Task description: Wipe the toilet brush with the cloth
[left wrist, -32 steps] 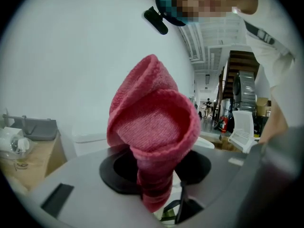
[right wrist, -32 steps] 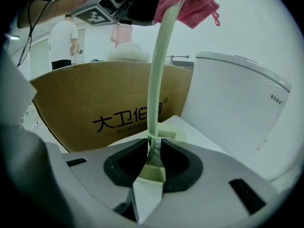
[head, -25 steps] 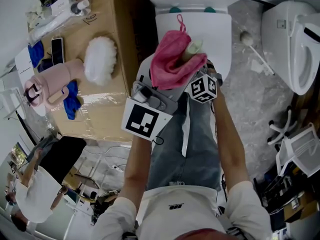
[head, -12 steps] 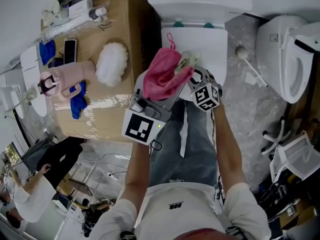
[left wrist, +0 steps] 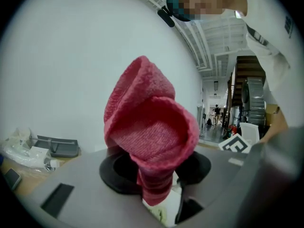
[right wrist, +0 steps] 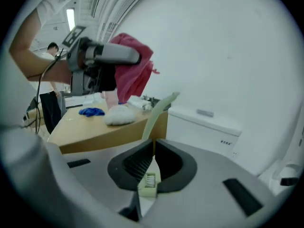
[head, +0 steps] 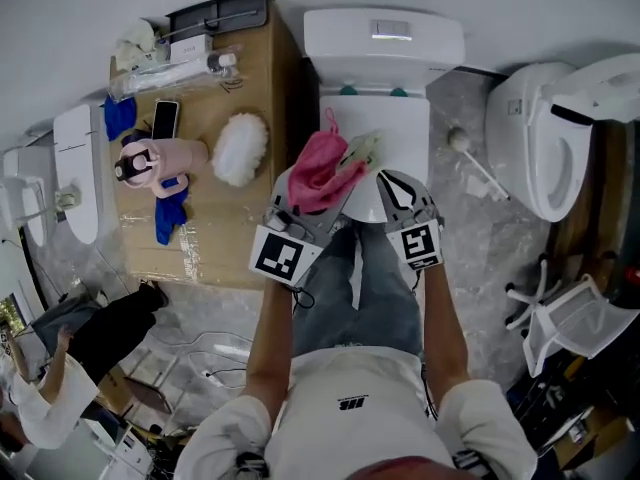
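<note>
My left gripper (head: 312, 200) is shut on a bunched pink cloth (head: 320, 171), which stands up out of the jaws in the left gripper view (left wrist: 153, 133). My right gripper (head: 384, 177) has just been closing its jaws and is shut on a pale green toilet brush (head: 362, 148). The brush's thin handle (right wrist: 159, 109) rises from between the ribbed pads, and white bristles (right wrist: 148, 180) show low in the gap. In the head view the brush tip lies just right of the cloth, above the closed toilet lid (head: 400, 118). The left gripper (right wrist: 102, 55) and cloth (right wrist: 135, 75) hang at upper left in the right gripper view.
A white cistern (head: 385, 38) sits behind the lid. A wooden table (head: 205, 233) at left carries a white fluffy duster (head: 241, 149), a pink bottle (head: 160, 158), a phone (head: 165, 119) and blue cloths. A second toilet (head: 550, 138), a floor brush (head: 472, 160) and a white chair (head: 575, 318) stand right.
Both grippers have risen with cloth and brush. The cloth, earlier draped over the brush, now sits beside it. The head view has pulled back and shows more of the room.
</note>
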`<state>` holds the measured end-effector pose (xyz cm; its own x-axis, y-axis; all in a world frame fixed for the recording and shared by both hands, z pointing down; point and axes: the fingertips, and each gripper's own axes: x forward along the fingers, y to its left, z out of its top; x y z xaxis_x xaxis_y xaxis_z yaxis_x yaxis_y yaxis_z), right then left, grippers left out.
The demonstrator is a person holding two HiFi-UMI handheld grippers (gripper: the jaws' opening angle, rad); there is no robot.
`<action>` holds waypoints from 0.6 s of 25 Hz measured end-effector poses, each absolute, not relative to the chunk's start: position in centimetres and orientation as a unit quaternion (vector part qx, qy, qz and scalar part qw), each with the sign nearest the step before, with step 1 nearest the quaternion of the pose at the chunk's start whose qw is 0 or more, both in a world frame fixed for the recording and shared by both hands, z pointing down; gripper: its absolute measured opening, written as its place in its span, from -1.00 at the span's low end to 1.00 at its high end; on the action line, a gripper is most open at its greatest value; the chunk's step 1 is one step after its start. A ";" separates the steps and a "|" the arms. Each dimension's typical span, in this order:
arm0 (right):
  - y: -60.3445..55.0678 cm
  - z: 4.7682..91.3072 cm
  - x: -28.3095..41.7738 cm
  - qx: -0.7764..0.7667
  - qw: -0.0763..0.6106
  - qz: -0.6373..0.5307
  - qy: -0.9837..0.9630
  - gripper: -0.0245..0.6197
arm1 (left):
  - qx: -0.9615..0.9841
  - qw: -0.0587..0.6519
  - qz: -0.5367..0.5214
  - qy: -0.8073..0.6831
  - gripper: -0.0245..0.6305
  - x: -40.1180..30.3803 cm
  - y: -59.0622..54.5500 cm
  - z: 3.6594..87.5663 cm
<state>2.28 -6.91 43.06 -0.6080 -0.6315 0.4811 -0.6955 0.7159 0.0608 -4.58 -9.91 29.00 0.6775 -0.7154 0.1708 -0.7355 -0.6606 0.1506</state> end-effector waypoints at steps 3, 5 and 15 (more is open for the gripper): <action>-7.3 36.7 2.6 0.390 0.200 0.043 -0.898 -0.93 | 0.910 0.099 0.041 -0.400 -0.36 -5.0 -9.9 26.7; -7.2 32.2 2.6 0.398 0.169 0.029 -0.901 -0.94 | 0.910 0.095 0.038 -0.402 -0.37 -5.4 -9.5 25.2; -3.9 19.7 4.1 0.432 0.113 0.043 -0.894 -0.94 | 0.914 0.087 0.052 -0.394 -0.41 -6.0 -5.6 19.8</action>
<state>4.10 -3.92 19.71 -0.6010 -0.7628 0.2384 -0.7822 0.6227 0.0204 -5.99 -5.63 19.79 0.6847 -0.7102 0.1637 -0.7283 -0.6751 0.1178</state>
